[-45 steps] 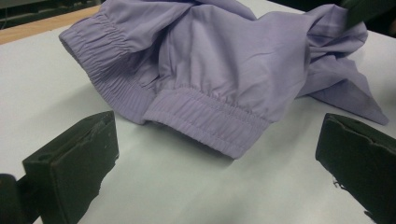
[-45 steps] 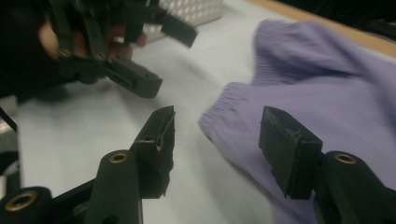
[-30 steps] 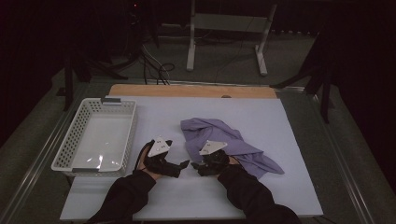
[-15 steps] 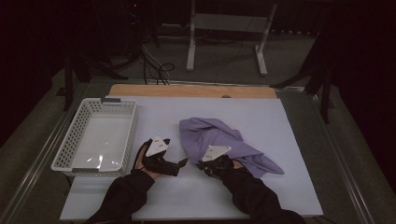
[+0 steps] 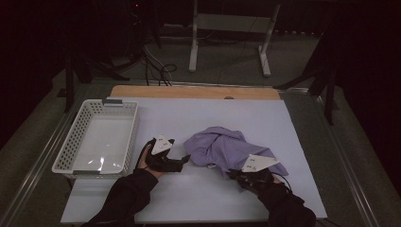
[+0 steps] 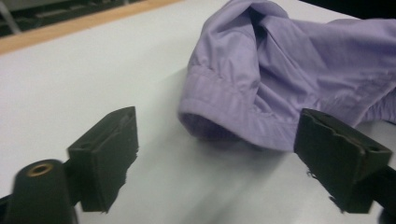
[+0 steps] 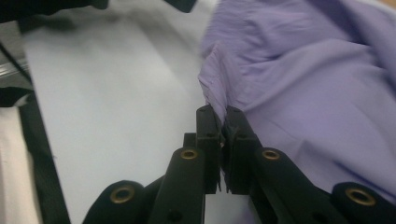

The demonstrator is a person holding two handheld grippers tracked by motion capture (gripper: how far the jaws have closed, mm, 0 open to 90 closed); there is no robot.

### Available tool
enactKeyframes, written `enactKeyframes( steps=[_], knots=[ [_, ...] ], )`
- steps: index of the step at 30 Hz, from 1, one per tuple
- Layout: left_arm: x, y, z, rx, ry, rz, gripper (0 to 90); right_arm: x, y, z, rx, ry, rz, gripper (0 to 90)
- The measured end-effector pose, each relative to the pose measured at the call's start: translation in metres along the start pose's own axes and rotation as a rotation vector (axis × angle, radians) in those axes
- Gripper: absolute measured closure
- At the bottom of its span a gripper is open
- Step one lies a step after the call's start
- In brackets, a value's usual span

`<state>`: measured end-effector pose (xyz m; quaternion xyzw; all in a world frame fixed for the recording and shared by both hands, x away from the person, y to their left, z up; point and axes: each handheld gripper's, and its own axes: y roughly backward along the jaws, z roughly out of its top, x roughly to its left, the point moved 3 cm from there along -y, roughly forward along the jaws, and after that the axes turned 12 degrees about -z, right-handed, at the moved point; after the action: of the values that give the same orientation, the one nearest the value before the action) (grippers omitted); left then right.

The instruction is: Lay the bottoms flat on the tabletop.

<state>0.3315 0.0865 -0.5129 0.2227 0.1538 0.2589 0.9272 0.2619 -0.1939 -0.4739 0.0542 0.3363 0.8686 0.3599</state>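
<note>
A crumpled purple shirt (image 5: pixel 222 144) lies on the white tabletop (image 5: pixel 198 118), right of the middle. My right gripper (image 5: pixel 236 174) is at its near right edge, shut on a fold of the fabric (image 7: pixel 261 70), which is pinched between the black pads (image 7: pixel 208 123). My left gripper (image 5: pixel 184 161) lies low on the table at the shirt's left side. Its jaws stand wide apart and have just been closing. The shirt's cuff (image 6: pixel 233 116) sits in front of the gap, and neither pad (image 6: pixel 109 140) touches it.
A white perforated basket (image 5: pixel 130 137) stands empty at the table's left. A wooden strip (image 5: pixel 194 92) runs along the far edge. Beyond it are cables and the legs of a metal stand (image 5: pixel 194 52) on the dark floor.
My right gripper has shut on the shirt's near edge and moved right and up with it, pulling the fabric that way. The left gripper has stayed in place.
</note>
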Motion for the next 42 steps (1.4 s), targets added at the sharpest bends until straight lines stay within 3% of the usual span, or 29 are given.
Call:
enactKeyframes(
  steps=[4, 6, 8, 10, 11, 12, 13, 15, 19, 23, 28, 30, 33, 38, 42],
  knots=[
    [-0.001, -0.012, 0.003, 0.029, -0.009, -0.012, 20.2, -0.015, 0.01, -0.008, -0.002, -0.027, -0.041, 86.5],
    [0.0, -0.018, 0.005, 0.024, 0.008, -0.058, 28.7, -0.02, 0.012, -0.012, -0.005, -0.038, -0.052, 86.5],
    [0.001, -0.026, 0.007, 0.037, 0.009, -0.073, 36.1, -0.021, 0.011, -0.014, -0.004, -0.045, -0.061, 86.5],
    [0.002, -0.033, 0.008, 0.051, 0.006, -0.087, 50.5, -0.022, 0.009, -0.015, -0.004, -0.048, -0.06, 86.4],
    [0.003, -0.036, 0.009, 0.061, 0.009, -0.093, 53.2, -0.022, 0.008, -0.015, -0.003, -0.045, -0.066, 86.4],
    [0.004, -0.038, 0.009, 0.08, -0.007, -0.089, 67.1, -0.022, 0.008, -0.015, -0.005, -0.044, -0.067, 86.4],
    [0.004, -0.04, 0.009, 0.096, -0.02, -0.066, 72.7, -0.021, 0.007, -0.014, -0.009, -0.042, -0.063, 86.4],
    [0.005, -0.041, 0.009, 0.116, -0.006, -0.054, 82.0, -0.021, 0.006, -0.014, -0.009, -0.039, -0.06, 86.4],
    [0.0, -0.032, 0.008, 0.158, -0.001, -0.024, 84.8, -0.021, 0.006, -0.015, -0.02, -0.04, -0.064, 86.4],
    [-0.004, -0.01, 0.001, 0.135, 0.053, -0.014, 85.0, -0.02, 0.006, -0.015, -0.024, -0.037, -0.057, 86.4],
    [-0.02, 0.025, -0.013, 0.143, 0.005, 0.025, 85.0, -0.008, 0.001, -0.011, -0.034, -0.012, -0.018, 86.4],
    [-0.028, 0.04, -0.021, 0.162, 0.002, 0.024, 85.0, -0.001, 0.001, -0.008, -0.04, -0.003, 0.011, 86.4],
    [-0.039, 0.063, -0.026, 0.153, 0.014, 0.031, 84.9, 0.01, 0.001, -0.002, -0.056, 0.019, 0.046, 86.4],
    [-0.047, 0.088, -0.007, 0.081, 0.025, 0.026, 84.4, 0.016, 0.017, 0.019, -0.155, 0.032, 0.065, 86.3],
    [-0.039, 0.079, 0.014, 0.056, 0.005, 0.044, 83.5, 0.0, 0.026, 0.03, -0.2, 0.002, 0.03, 86.2]
  ],
)
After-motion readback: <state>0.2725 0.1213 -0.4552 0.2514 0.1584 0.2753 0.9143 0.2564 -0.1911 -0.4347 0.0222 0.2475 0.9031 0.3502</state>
